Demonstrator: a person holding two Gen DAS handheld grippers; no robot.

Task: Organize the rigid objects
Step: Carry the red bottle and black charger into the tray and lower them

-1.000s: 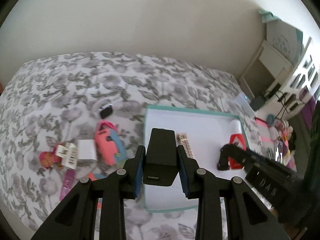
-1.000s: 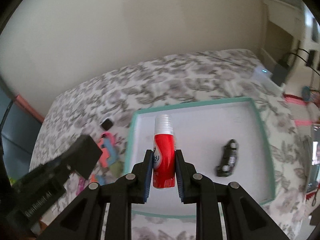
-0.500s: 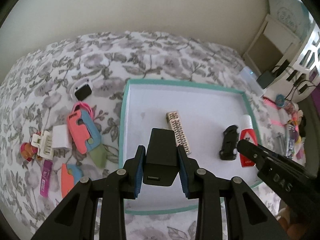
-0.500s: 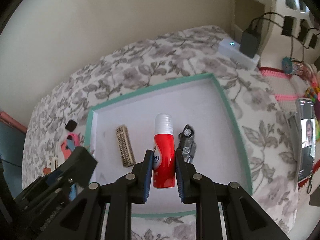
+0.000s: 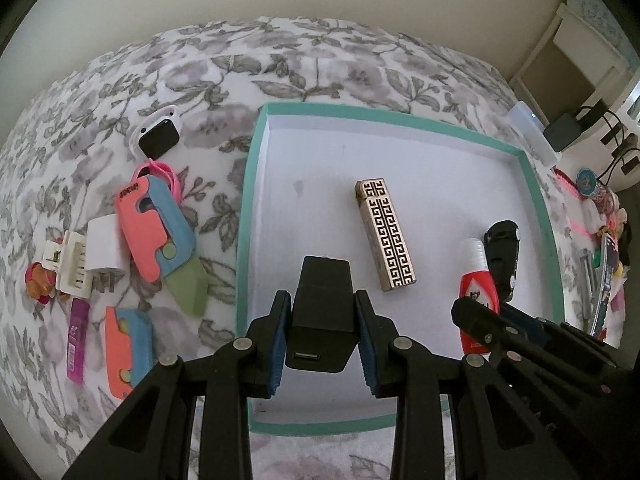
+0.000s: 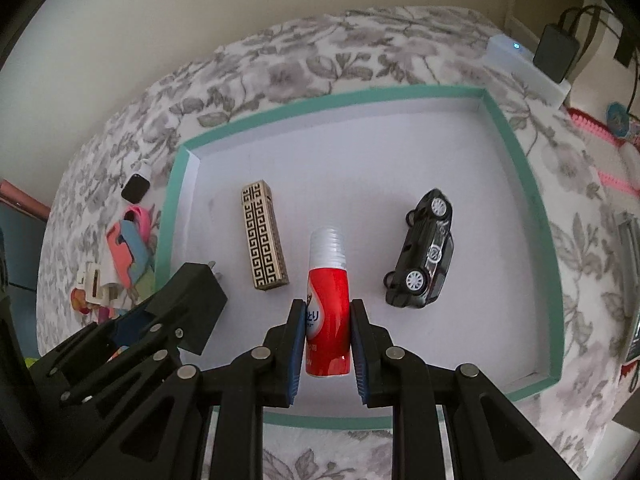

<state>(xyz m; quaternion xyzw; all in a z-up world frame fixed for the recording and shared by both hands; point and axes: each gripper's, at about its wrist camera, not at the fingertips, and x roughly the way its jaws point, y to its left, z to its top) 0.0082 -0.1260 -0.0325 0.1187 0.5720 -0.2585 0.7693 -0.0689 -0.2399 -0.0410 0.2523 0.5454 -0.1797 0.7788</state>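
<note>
Left wrist view. Left hand-held gripper (image 5: 322, 334) clamped on a black charger block (image 5: 323, 320), blue pads pressed to both its sides, USB port facing the camera. Held above the near-left part of a teal-rimmed tray (image 5: 242, 240) lying on a floral bedspread (image 5: 328, 64). Inside the tray: a gold patterned lighter (image 5: 386, 234) lying flat near the middle, just ahead and to the right of the charger; a black toy car (image 5: 502, 258) near the right wall. Bare white floor across the far half and directly under the charger. At lower right, the right hand-held gripper (image 5: 480, 320) with a red bottle (image 5: 478, 292), crowding that corner beside the car. Left of the tray, on the bedspread: a smartwatch (image 5: 159, 141), a pink-and-blue toy (image 5: 154, 226), a white cube (image 5: 105, 246), a white hair clip (image 5: 66, 266), a purple stick (image 5: 76, 338), all apart from the rim.

Right wrist view. Right hand-held gripper (image 6: 326, 336) closed on the red bottle (image 6: 328, 300), white cap pointing away, over the tray's near middle. Lighter (image 6: 264, 234) just to the left, toy car (image 6: 426, 256) on its side to the right, neither touching the bottle. Charger block (image 6: 192, 304) in the left hand-held gripper near the tray's left wall (image 6: 170, 204). Far half and right strip of the tray floor bare. Beyond the far right corner, a white box (image 6: 524, 66) at the bed's edge.
</note>
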